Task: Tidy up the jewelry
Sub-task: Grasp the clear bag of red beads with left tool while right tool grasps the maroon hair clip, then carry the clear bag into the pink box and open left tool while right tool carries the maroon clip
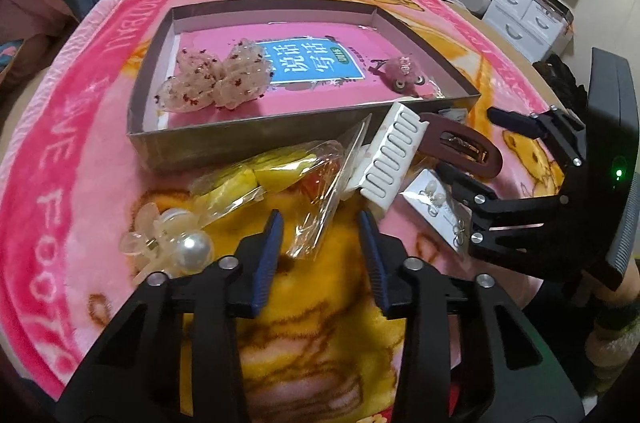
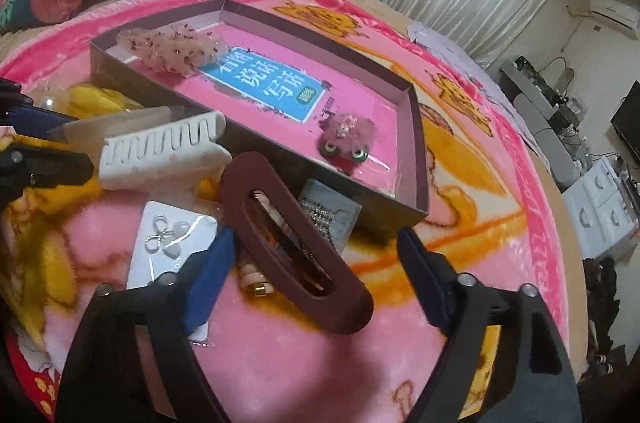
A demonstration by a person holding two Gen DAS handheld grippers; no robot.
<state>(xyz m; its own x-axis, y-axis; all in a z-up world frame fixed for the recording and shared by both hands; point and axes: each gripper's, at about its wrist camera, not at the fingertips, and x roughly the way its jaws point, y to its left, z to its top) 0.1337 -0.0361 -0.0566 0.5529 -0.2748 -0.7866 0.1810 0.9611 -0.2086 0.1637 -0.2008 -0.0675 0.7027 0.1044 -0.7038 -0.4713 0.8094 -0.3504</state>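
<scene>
Two grippers hover over hair accessories beside a shallow grey box (image 1: 224,139) on a pink blanket (image 1: 80,127).

The right gripper (image 2: 312,247) stands spread wide around a maroon hair clip (image 2: 296,247) just in front of the box; the left gripper (image 1: 320,223), jaws parted and empty, hangs over a cellophane packet (image 1: 280,175). A white claw clip (image 1: 390,159) leans against the box's front wall; inside lie a sheer scrunchie (image 1: 212,79) and a pink fuzzy clip (image 1: 404,73).
</scene>
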